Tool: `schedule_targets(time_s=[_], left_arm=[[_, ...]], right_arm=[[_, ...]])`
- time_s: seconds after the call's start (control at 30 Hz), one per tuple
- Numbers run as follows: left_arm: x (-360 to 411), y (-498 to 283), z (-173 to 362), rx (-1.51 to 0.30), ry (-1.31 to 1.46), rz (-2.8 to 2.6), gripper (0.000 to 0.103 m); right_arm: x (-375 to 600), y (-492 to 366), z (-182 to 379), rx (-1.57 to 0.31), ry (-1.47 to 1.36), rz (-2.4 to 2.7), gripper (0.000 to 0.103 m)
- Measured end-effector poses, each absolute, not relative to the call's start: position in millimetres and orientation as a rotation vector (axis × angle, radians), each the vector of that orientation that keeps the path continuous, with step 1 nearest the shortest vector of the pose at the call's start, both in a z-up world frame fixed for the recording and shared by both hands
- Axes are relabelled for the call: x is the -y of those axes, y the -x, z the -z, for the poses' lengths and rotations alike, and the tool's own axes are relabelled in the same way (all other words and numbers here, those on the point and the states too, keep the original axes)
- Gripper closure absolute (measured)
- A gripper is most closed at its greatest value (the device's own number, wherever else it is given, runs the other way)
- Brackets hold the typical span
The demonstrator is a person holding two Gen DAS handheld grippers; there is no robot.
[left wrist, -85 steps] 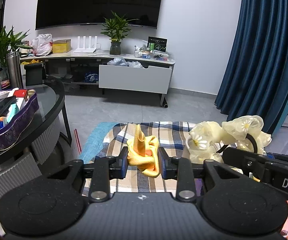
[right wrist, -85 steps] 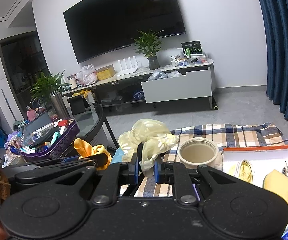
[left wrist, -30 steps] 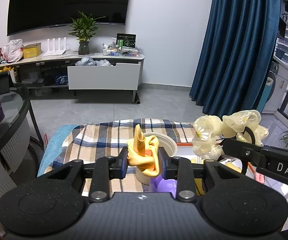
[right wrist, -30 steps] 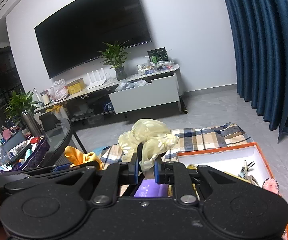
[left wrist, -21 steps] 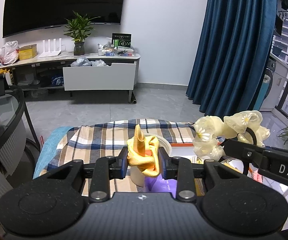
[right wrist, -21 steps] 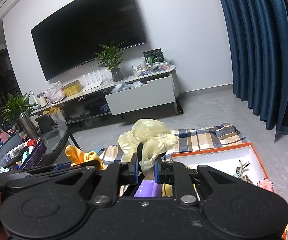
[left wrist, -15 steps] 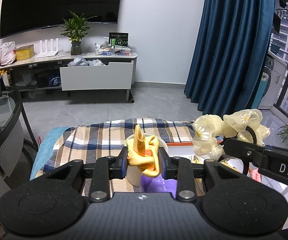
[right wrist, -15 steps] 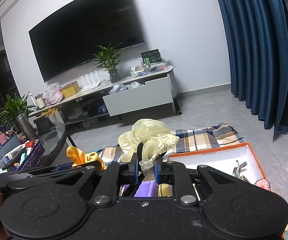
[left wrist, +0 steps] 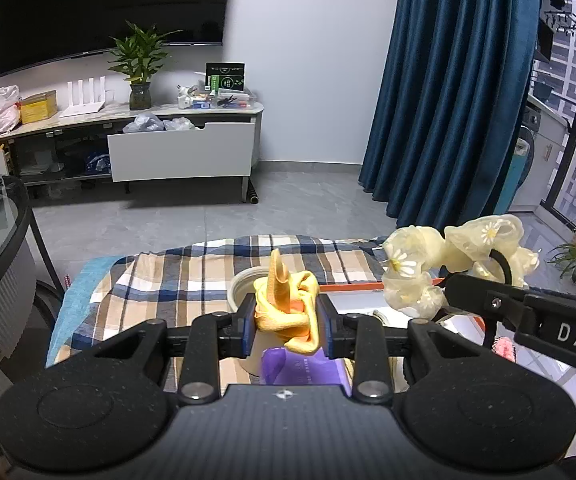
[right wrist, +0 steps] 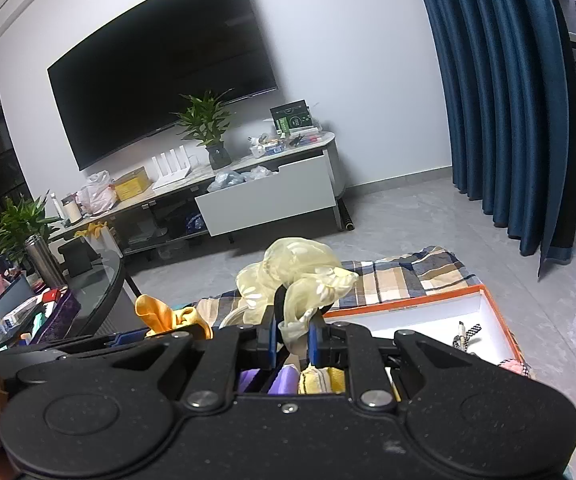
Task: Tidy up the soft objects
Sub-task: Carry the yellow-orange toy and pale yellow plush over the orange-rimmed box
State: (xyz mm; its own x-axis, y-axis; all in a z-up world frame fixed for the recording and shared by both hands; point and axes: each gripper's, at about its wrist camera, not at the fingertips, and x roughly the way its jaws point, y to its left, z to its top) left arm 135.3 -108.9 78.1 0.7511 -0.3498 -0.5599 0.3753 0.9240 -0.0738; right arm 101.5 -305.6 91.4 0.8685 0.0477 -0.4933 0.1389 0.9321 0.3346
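Note:
My left gripper [left wrist: 286, 320] is shut on a bunched orange-yellow cloth scrunchie [left wrist: 286, 310], held above a white round cup [left wrist: 244, 290] and a purple pouch [left wrist: 303, 368]. To its right, my right gripper [right wrist: 291, 334] is shut on a pale yellow sheer scrunchie with daisies [right wrist: 299, 276], also seen from the left wrist as the pale yellow scrunchie [left wrist: 427, 264]. The orange scrunchie [right wrist: 160, 314] shows at the left of the right wrist view. Below lies an orange-rimmed white box [right wrist: 427, 316].
A plaid cloth [left wrist: 176, 280] covers the low surface under both grippers. A round glass table [right wrist: 100, 284] with a purple basket [right wrist: 56, 316] stands left. A TV console [left wrist: 148, 148] lines the far wall; blue curtains [left wrist: 447, 100] hang right.
Both views have swung rightward: the glass table slid out left and the orange box and curtain came further in. Both grips are unchanged.

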Motion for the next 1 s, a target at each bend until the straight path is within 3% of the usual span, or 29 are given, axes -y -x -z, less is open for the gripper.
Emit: schedule_targets(time_s=[1.0], left_arm=[[140, -127, -70, -0.626, -0.081, 0.482, 0.071]], right_arm=[[333, -93, -84, -0.518, -0.411, 0.136, 0.084]])
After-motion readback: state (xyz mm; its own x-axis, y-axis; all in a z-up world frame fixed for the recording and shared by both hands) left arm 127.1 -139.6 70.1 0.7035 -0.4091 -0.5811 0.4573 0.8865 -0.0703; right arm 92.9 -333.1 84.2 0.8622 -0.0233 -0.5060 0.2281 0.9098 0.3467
